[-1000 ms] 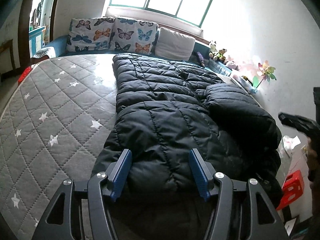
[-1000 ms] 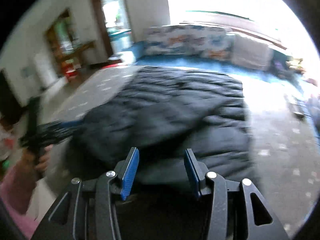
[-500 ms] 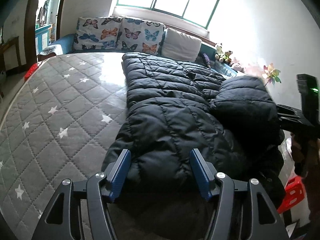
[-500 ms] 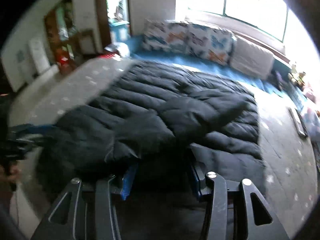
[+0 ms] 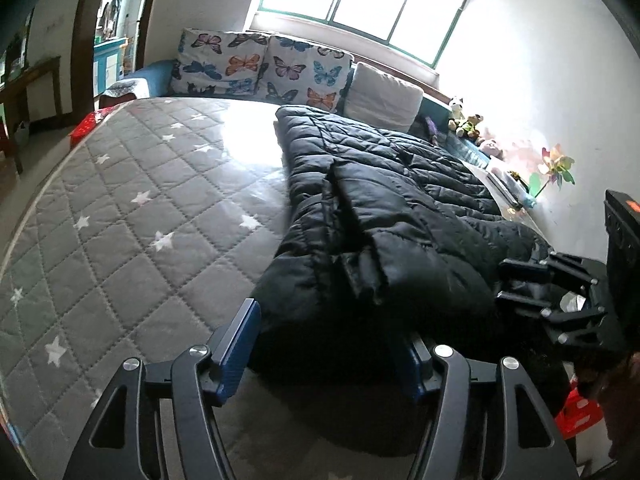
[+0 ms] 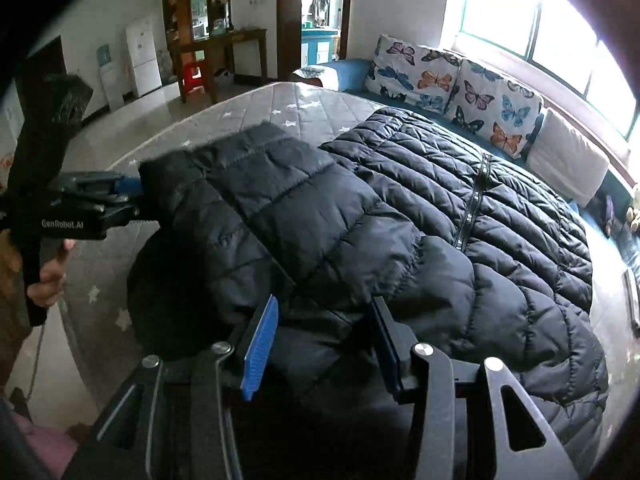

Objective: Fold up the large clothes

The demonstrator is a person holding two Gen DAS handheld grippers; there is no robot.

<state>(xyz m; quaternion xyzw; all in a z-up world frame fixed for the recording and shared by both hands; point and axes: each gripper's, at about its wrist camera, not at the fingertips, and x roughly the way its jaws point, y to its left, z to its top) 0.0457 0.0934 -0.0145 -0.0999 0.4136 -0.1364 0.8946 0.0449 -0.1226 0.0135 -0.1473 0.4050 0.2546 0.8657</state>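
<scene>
Right wrist view: we read "GenRobot.AI" in pale letters on the body of the left gripper (image 6: 132,196), the only legible writing in either frame. Its blue tips meet the near left edge of the black puffer jacket (image 6: 400,220); from here we cannot tell whether they pinch fabric. In its own view, the left gripper (image 5: 324,344) stands wide open, the jacket's near end lying between and just ahead of the blue pads, nothing clamped. The right gripper (image 6: 324,344) is also spread wide, a thick fold of jacket bulging between its jaws, unpinched as far as we see. The jacket lies on the grey star-quilted mattress (image 5: 132,224), one padded section doubled back over the body. Butterfly-print cushions (image 5: 260,68) stand beyond the jaws, past the jacket.
</scene>
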